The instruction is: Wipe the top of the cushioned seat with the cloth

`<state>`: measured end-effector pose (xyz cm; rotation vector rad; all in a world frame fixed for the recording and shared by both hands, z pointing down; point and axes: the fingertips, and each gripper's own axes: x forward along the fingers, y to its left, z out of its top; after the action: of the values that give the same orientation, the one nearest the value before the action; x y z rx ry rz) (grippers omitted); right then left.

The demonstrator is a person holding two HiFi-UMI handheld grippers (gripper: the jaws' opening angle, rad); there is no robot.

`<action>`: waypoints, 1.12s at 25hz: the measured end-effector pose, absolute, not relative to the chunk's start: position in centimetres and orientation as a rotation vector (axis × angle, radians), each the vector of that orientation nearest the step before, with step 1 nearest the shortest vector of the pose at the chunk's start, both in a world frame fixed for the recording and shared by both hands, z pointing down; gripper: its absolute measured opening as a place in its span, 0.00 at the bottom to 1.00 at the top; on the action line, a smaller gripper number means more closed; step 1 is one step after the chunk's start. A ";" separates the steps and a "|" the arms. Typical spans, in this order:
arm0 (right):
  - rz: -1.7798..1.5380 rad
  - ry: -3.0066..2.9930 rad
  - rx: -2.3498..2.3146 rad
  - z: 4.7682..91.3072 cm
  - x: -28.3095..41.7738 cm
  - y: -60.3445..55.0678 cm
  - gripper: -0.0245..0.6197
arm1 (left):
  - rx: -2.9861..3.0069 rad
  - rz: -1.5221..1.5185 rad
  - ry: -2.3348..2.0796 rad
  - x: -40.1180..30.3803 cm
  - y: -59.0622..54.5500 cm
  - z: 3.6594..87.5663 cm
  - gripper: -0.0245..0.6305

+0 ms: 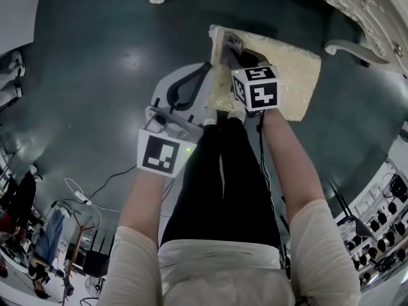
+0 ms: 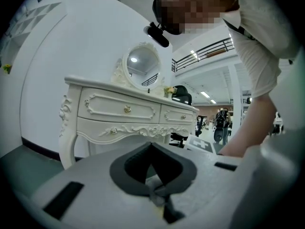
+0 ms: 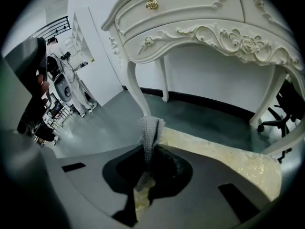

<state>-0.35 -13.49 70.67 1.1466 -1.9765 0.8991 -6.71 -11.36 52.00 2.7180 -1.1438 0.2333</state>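
Observation:
The cushioned seat (image 1: 290,75) is a cream, shiny rectangle on the floor ahead of the person's legs; it also shows in the right gripper view (image 3: 238,163) just past the jaws. My right gripper (image 1: 227,51) hangs over the seat's left end, shut on a grey knitted cloth (image 3: 149,133) that sticks up between its jaws (image 3: 147,154). The cloth (image 1: 233,41) shows as a small grey patch at the seat's left corner. My left gripper (image 1: 204,69) is held left of the seat, off it, its jaws shut and empty (image 2: 151,148).
A white carved dressing table (image 3: 200,23) stands beyond the seat, its legs (image 1: 354,46) close to the seat's far side, with a round mirror (image 2: 141,66) on top. A black office chair (image 3: 276,123) sits behind it. A cable (image 1: 83,193) lies on the dark floor at left.

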 end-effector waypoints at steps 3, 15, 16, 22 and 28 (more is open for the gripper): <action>0.877 -1.970 1.144 70.9 -0.1 -13.7 0.09 | 2.752 0.242 -1.111 -6.0 -11.5 51.9 0.04; 0.929 -1.948 1.138 70.9 3.0 -13.3 0.09 | 2.840 0.322 -1.099 -2.7 -11.1 51.1 0.04; 0.929 -1.946 1.136 71.1 3.3 -13.4 0.09 | 2.841 0.327 -1.105 -2.7 -11.3 51.2 0.04; 0.933 -1.924 1.143 71.1 6.9 -12.7 0.09 | 2.809 0.331 -1.157 -1.1 -11.1 51.2 0.04; 0.935 -1.908 1.148 70.9 10.5 -12.6 0.09 | 2.806 0.354 -1.164 1.6 -10.4 51.4 0.04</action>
<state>10.49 -12.59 70.93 1.1478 -1.9081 0.9351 1.56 -10.39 51.41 2.8059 -1.1641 0.3544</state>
